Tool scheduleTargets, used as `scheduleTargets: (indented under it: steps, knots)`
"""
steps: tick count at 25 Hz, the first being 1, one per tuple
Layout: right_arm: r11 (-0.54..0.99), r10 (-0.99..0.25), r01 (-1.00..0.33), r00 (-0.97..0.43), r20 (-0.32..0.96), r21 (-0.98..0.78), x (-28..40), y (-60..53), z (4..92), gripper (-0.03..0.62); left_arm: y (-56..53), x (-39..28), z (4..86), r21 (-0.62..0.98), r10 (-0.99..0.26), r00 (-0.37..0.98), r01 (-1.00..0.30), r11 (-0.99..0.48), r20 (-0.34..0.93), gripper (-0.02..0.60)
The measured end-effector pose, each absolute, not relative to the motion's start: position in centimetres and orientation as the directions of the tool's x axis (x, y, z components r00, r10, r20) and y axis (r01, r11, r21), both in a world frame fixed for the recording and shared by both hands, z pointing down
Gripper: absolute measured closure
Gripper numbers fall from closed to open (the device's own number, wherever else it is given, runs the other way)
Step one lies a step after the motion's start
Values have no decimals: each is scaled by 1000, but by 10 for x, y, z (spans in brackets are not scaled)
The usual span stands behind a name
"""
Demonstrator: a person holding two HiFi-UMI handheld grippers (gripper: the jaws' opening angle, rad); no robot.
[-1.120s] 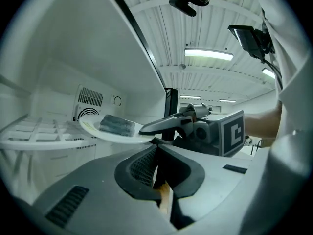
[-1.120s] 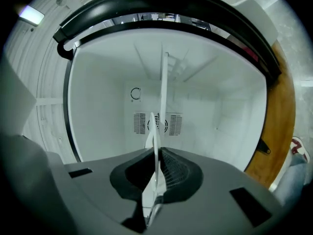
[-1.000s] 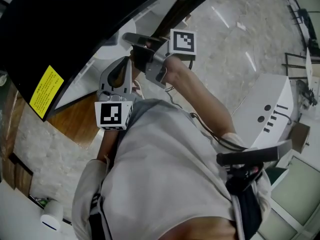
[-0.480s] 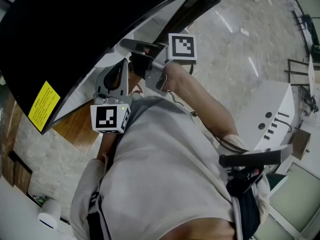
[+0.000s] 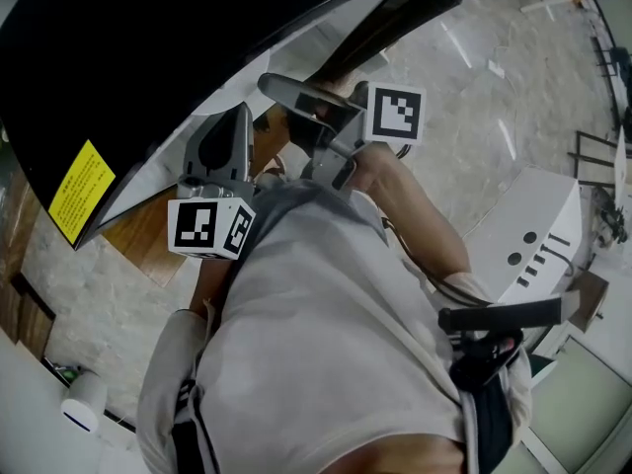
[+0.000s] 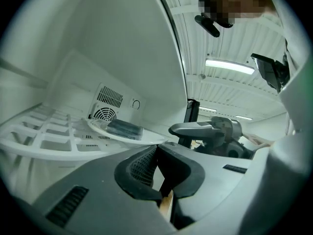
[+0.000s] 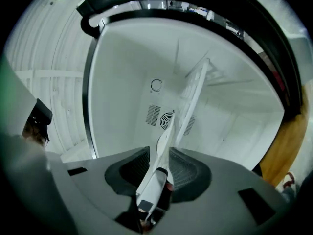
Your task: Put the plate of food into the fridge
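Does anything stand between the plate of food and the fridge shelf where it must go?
Nothing visible does. The plate already sits over the white shelf inside the fridge; the right hand-held gripper, jaws just opened, has its rim between them.

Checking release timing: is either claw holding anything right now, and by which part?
Nothing is held. The right claw has just been opening; the rim of the plate stands between its pads, ungripped. The left claw is shut and empty.
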State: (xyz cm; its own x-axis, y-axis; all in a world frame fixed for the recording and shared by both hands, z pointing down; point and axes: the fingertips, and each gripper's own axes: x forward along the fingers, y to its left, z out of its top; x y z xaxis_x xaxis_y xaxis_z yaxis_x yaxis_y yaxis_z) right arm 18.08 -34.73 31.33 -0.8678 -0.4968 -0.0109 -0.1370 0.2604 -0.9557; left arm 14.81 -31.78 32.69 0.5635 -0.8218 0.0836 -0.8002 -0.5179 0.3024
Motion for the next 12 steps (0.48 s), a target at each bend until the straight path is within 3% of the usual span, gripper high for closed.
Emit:
scheduleTargets:
  steps: [2,3,5,8,10,12]
  knots:
    - [270,-541,-95,-838,-70,-958,189,-341,313,485,-319,146,328,296,-829,551,-810,-506,91,563]
    - [302,-556,-101,-826,-89,-948,191,-336,313,538,-318,146,328,290,-834,543,-817,-498,95,563]
    - [430,-575,-249,-817,-50,-868,190,-325,317,560,-316,145,330,282,-845,524,-831,-480,105,563]
    - [640,-632,-581,-770,87,-502,182,-315,318,571,-316,145,334,275,-855,506,-843,-463,112,563]
    - [699,-667,-675,-734,127,-236,175,-313,311,571,-317,145,337,269,-861,495,-850,-454,113,563]
    - [725,-672,-685,-726,144,-74,166,-311,309,571,-317,145,337,264,-866,486,-856,-445,115,563]
